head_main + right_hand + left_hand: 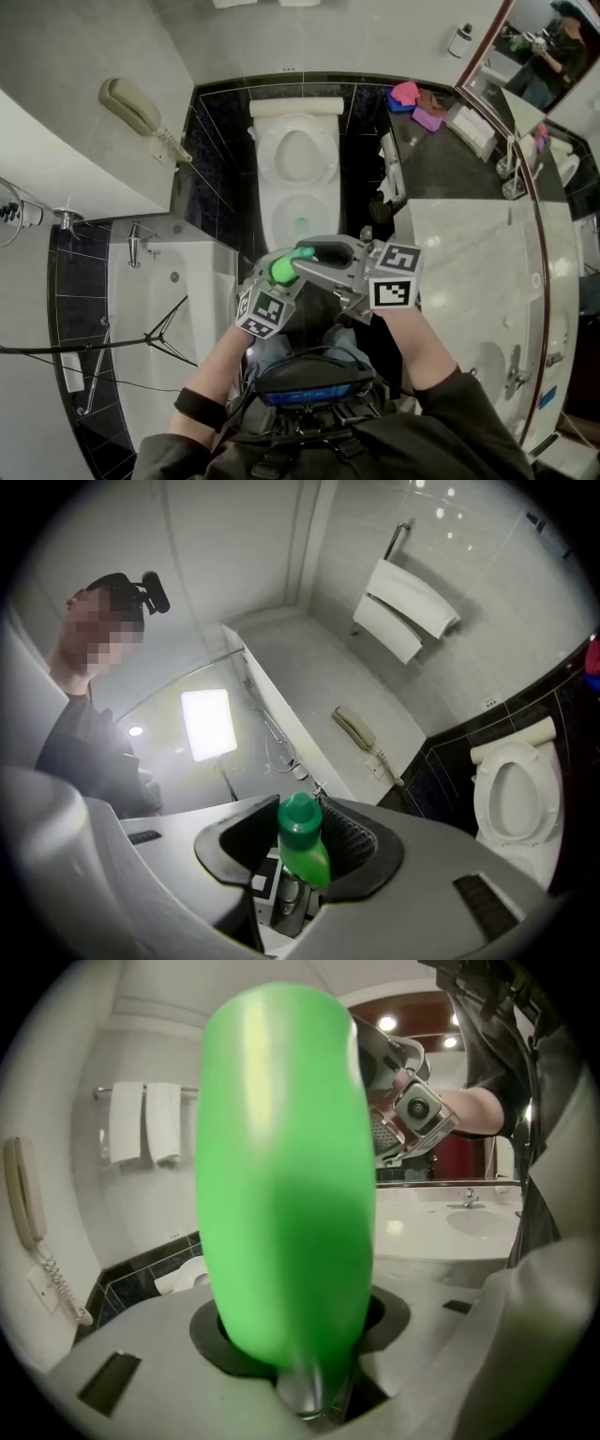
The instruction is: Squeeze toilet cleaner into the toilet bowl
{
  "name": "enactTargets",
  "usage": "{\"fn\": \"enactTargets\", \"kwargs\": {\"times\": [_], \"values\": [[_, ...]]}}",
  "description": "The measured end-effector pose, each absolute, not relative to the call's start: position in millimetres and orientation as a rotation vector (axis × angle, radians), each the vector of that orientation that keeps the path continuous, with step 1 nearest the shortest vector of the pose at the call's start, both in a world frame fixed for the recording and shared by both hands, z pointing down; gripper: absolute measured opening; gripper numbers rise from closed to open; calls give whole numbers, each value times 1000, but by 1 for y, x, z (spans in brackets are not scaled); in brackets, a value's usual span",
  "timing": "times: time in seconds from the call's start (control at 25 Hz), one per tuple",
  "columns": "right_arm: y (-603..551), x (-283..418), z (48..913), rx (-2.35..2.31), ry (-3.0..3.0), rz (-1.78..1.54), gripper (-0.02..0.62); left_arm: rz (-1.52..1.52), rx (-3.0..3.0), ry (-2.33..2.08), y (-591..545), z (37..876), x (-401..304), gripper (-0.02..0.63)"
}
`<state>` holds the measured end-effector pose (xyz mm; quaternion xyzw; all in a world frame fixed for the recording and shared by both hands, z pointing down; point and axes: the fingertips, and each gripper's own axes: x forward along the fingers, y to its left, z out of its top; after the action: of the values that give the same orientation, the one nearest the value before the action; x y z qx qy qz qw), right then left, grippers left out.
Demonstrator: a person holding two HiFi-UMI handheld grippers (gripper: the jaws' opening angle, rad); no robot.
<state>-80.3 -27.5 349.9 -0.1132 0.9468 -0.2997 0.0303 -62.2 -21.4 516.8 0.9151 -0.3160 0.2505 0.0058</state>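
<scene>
Where its grey jaws meet the load, we find the left gripper clamped on the body of a bottle. The bottle is smooth, glossy green plastic with rounded sides. The right gripper stands at a middling gap, its ribbed black pads closed on the cap, which is a darker green and domed. Both grippers are bulky grey shells, each bearing a cube with square black-and-white markers.

From the head view we record the two grippers facing each other, with the bottle lying roughly level between them and its neck toward the right one. It is held just in front of the toilet, which is white glazed ware with an oval rim and its lid raised.

Around the toilet we note glossy black floor tiles, a beige corded phone on the pale wall, a white tub, a veined marble counter and two folded white towels on a rail.
</scene>
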Motion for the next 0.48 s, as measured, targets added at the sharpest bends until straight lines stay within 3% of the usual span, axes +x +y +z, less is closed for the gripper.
{"fn": "enactTargets", "kwargs": {"times": [0.48], "values": [[-31, -83, 370, -455, 2892, -1171, 156, 921, 2796, -1320, -39, 531, -86, 195]]}}
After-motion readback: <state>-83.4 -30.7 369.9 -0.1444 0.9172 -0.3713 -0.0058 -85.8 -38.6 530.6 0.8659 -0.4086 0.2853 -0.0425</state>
